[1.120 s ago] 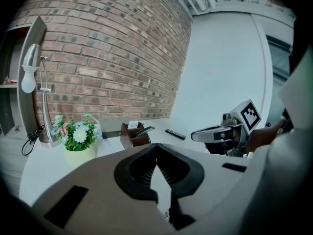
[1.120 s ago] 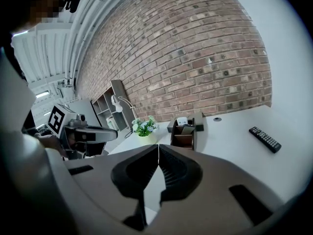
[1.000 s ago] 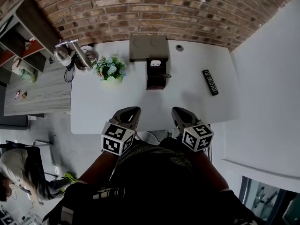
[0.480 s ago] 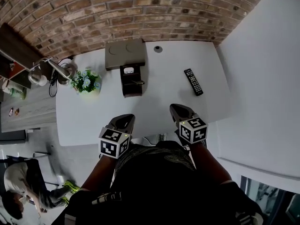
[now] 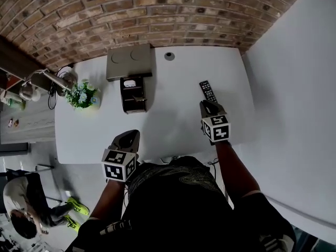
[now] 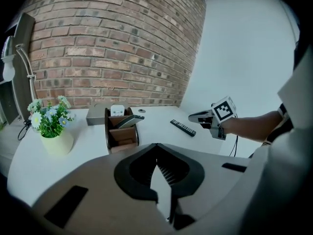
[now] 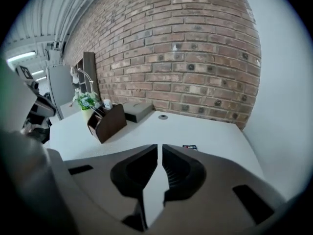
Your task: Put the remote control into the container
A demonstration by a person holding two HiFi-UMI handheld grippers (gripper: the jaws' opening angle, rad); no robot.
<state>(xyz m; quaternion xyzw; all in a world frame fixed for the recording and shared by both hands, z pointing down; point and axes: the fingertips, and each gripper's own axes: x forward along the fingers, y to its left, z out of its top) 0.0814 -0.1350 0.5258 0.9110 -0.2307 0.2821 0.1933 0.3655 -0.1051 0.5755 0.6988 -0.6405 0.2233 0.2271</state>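
Right gripper now nears one remote control.

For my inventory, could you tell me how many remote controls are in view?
2: one black remote on the table by the right gripper, a second remote leaning in the brown organizer, which may hide more.

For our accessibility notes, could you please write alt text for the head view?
From above, a person's right gripper points at a black remote on a white table, its tip close to the remote's near end. The left gripper hangs at the near edge; a brown container, plant and grey box stand to the left.
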